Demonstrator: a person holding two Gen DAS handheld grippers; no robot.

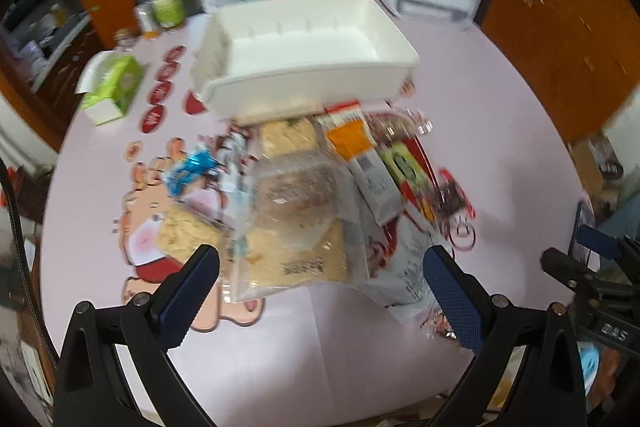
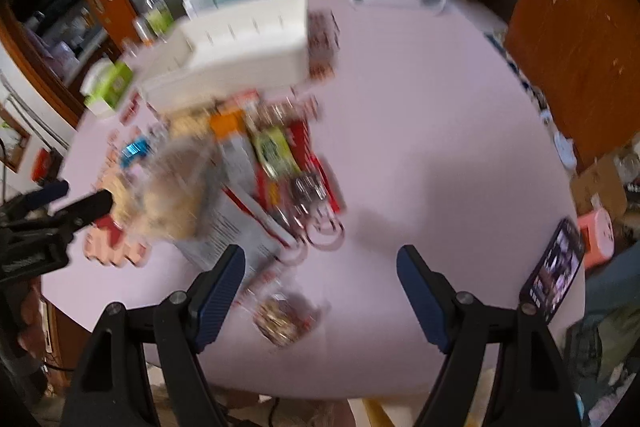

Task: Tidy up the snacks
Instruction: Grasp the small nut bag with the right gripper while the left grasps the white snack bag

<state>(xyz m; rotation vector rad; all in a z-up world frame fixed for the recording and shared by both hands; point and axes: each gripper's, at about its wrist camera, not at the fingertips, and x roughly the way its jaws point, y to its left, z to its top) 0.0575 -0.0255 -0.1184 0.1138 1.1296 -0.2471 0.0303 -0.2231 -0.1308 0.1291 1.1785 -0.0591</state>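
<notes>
With my left gripper (image 1: 320, 287) and right gripper (image 2: 320, 291) both spread wide and empty above the snack pile (image 1: 312, 195) mid-frame, the white bin (image 1: 304, 43) empty above it, I risk a jaw dragging several overlapped slippery packets at once.

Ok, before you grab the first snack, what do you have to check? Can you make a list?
1. White bin has room: ok, nothing in it.
2. Left gripper open, holding nothing: ok.
3. Right gripper open, holding nothing: ok.
4. Snack pile in front of the left gripper: ok.
5. One packet easy to pick alone: not ok, packets overlap.
6. Phone lies away from the pile: ok.
</notes>
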